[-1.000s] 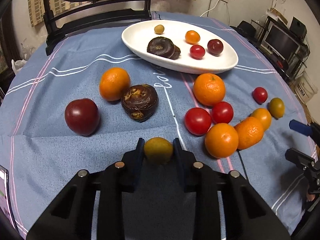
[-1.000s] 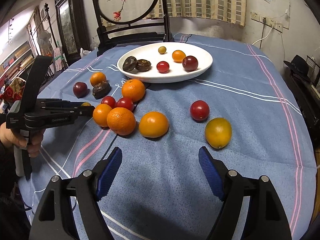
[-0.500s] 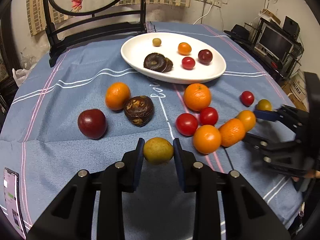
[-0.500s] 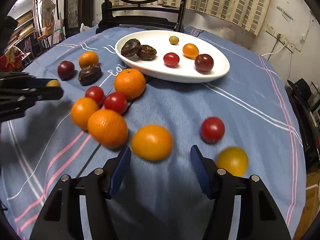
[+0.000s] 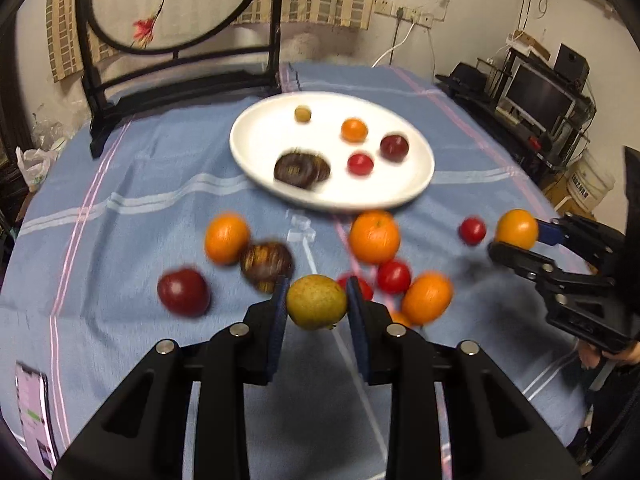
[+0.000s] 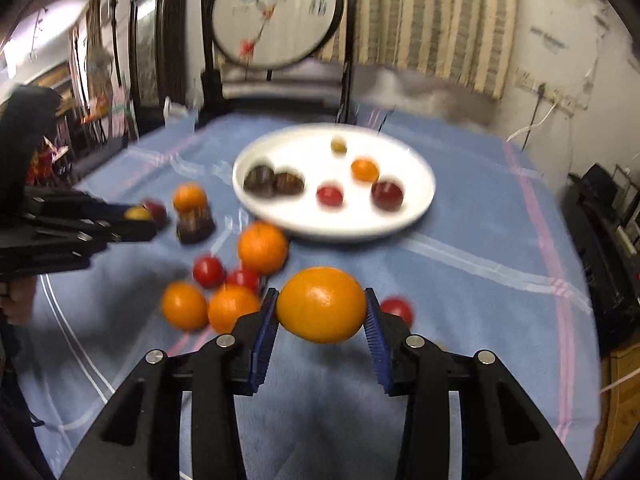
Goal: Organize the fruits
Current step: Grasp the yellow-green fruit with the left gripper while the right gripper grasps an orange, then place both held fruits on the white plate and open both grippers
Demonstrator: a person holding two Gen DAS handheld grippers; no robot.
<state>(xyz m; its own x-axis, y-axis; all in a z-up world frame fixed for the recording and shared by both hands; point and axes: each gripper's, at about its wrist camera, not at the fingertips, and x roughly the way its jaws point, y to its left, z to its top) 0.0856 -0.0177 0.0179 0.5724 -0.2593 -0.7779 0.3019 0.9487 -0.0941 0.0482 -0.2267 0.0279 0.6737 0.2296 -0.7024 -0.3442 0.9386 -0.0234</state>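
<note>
While my left tongs pinch a small yellow-green fruit and my right tongs clamp an orange across its middle, both look light, firm, smooth-skinned; the plate waits at twelve o'clock on the desk.

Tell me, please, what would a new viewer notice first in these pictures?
Probably the two held fruits: the left gripper clamps a yellow-green fruit, the right gripper an orange fruit. Behind them, the white plate already holds several fruits.
</note>
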